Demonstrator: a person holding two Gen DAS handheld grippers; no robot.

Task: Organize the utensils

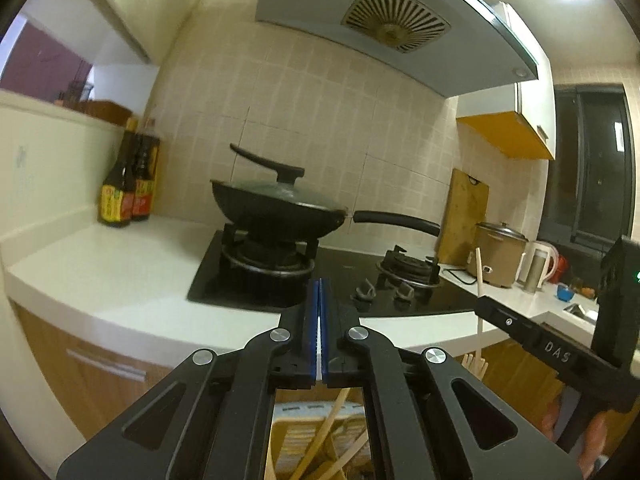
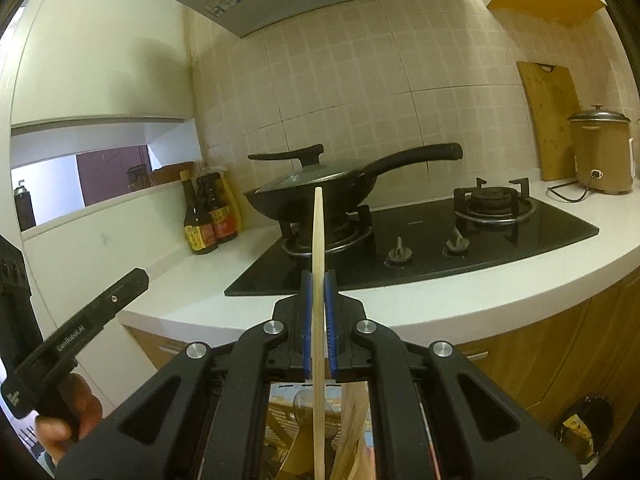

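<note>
Left wrist view: left gripper is sitting low centre, blue pads pressed together, a thin pale sliver showing in the seam, possibly something flat pinched there, but too thin to tell. Right gripper is coming in from the right edge, carrying a pale wooden stick standing upright. More wooden utensils are showing at the bottom through the gripper frame. Wok is sitting on the stove mid-frame.

Right wrist view: right gripper is pinching the stick between its pads, stick running vertically through frame centre, tip in front of the wok. Left gripper is entering at lower left, a hand under it.

Step in hand is likely carrying the stick to its holder. To do it well: keeping the pinch firm, holding the stick upright, keeping its tip away from the wok handle, keeping the two grippers apart.
</note>
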